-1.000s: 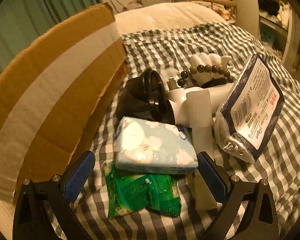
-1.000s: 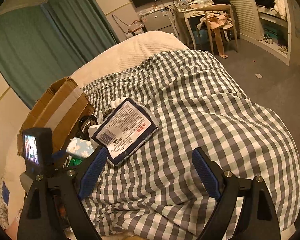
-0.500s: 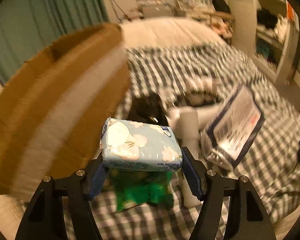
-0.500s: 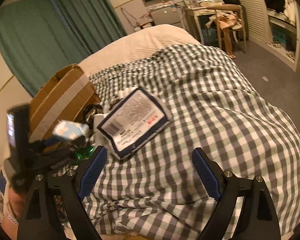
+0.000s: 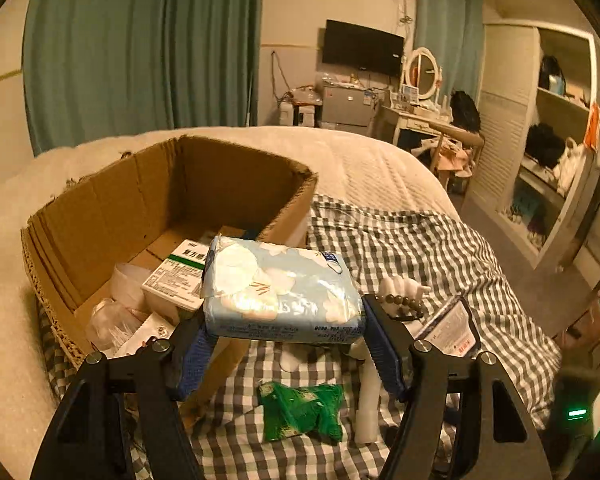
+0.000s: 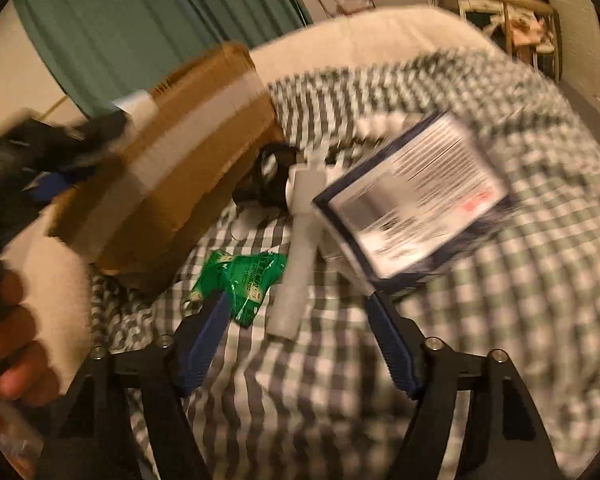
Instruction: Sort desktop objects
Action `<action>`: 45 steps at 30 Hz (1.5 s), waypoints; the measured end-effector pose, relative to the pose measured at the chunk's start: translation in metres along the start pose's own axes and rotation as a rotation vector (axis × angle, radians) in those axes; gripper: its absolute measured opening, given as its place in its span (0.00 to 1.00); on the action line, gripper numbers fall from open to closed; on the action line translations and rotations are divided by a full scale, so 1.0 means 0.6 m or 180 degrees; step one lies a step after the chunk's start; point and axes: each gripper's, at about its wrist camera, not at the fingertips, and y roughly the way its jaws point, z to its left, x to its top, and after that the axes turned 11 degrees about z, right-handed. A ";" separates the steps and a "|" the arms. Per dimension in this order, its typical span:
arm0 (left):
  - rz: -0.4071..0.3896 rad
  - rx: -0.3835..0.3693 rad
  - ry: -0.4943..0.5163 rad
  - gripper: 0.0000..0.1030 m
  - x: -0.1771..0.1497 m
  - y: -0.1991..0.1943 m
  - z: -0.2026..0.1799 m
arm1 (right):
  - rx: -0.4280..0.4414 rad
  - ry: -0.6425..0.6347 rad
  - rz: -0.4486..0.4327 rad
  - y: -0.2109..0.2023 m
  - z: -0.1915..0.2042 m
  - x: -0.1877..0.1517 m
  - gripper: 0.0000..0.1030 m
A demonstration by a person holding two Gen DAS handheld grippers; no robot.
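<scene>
My left gripper (image 5: 286, 322) is shut on a light blue floral tissue pack (image 5: 280, 290), held in the air beside the open cardboard box (image 5: 100, 208). The box holds a green-striped medicine carton (image 5: 178, 276) and some white packets. Below on the checked bedspread lie a green packet (image 5: 300, 410), a white tube (image 5: 368, 408), a bead bracelet on a white hand stand (image 5: 404, 300) and a dark blue pouch (image 5: 448, 328). My right gripper (image 6: 298, 312) is open, low over the green packet (image 6: 244, 280) and white tube (image 6: 300, 248), with the pouch (image 6: 416, 200) just beyond. That view is blurred.
The box (image 6: 172, 168) stands at the bed's left side on a cream quilt (image 5: 372, 168). A hand (image 6: 16, 344) holding the left tool shows at the right wrist view's left edge. A black object (image 6: 268, 176) lies by the box. Bare checked cloth (image 6: 520, 320) spreads right.
My left gripper closed on the tissue pack, lifted it off the bed and carried it up beside the box opening. My right gripper dropped toward the green packet and tube.
</scene>
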 end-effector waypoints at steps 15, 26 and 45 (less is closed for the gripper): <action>-0.0111 -0.0617 -0.0434 0.68 0.019 -0.032 0.070 | -0.0115 0.0054 -0.0394 -0.070 0.055 0.040 0.15; -0.0090 -0.0198 -0.0901 0.70 0.106 -0.038 0.193 | 0.0123 -0.0951 -0.0731 -0.180 0.286 0.185 0.15; -0.0144 0.0114 -0.0455 1.00 0.040 -0.027 0.131 | -0.0572 -0.0717 -0.0870 -0.225 0.225 0.161 0.70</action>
